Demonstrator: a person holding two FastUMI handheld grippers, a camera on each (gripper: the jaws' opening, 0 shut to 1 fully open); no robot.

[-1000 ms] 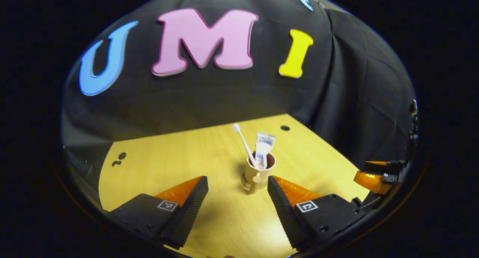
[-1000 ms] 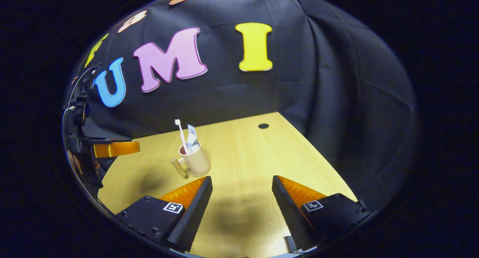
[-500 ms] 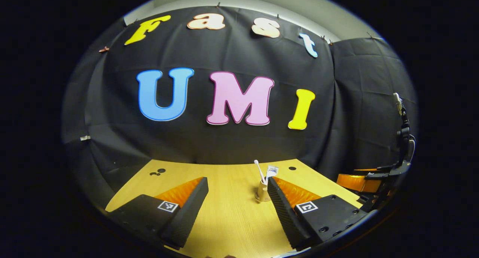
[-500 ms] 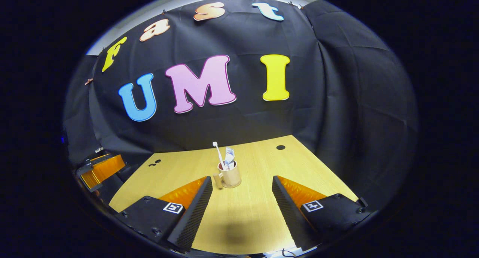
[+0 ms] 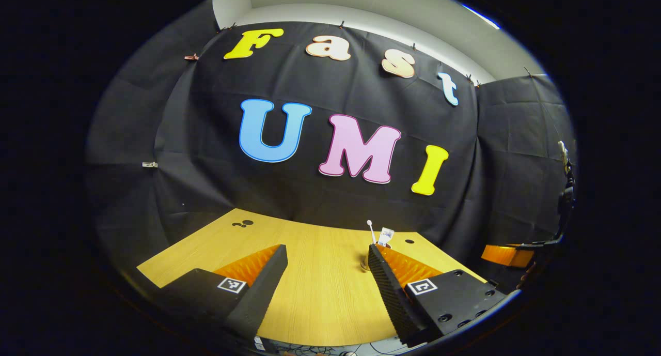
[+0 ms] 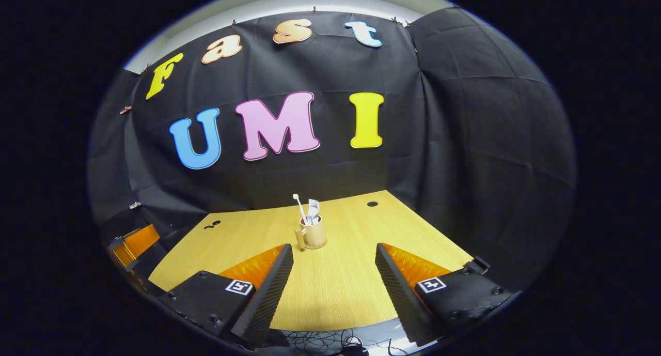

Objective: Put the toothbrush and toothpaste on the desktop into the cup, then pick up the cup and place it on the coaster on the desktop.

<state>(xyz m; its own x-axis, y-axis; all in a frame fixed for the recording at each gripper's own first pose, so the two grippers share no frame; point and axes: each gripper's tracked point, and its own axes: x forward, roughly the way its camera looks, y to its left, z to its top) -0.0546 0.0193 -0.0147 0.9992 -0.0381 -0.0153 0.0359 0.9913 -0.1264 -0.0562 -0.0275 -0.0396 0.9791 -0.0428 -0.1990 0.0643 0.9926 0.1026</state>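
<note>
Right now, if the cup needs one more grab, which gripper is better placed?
Right, probably. The cup stands in the open, nearly centred ahead of the open right gripper; the left gripper has it mostly behind one finger.

The left claw [image 5: 325,289] is held level and wide open, its two fingers [image 5: 261,289] spread well apart with nothing between them. The right claw [image 6: 333,289] is open just as wide, tipped a little downward, its fingers [image 6: 397,289] parted and gripping nothing. The two claws sit apart, side by side: seen from the right gripper view, the left claw [image 6: 135,245] pokes in at the far left edge, and from the left gripper view the right claw [image 5: 508,255] shows at the far right edge.
</note>
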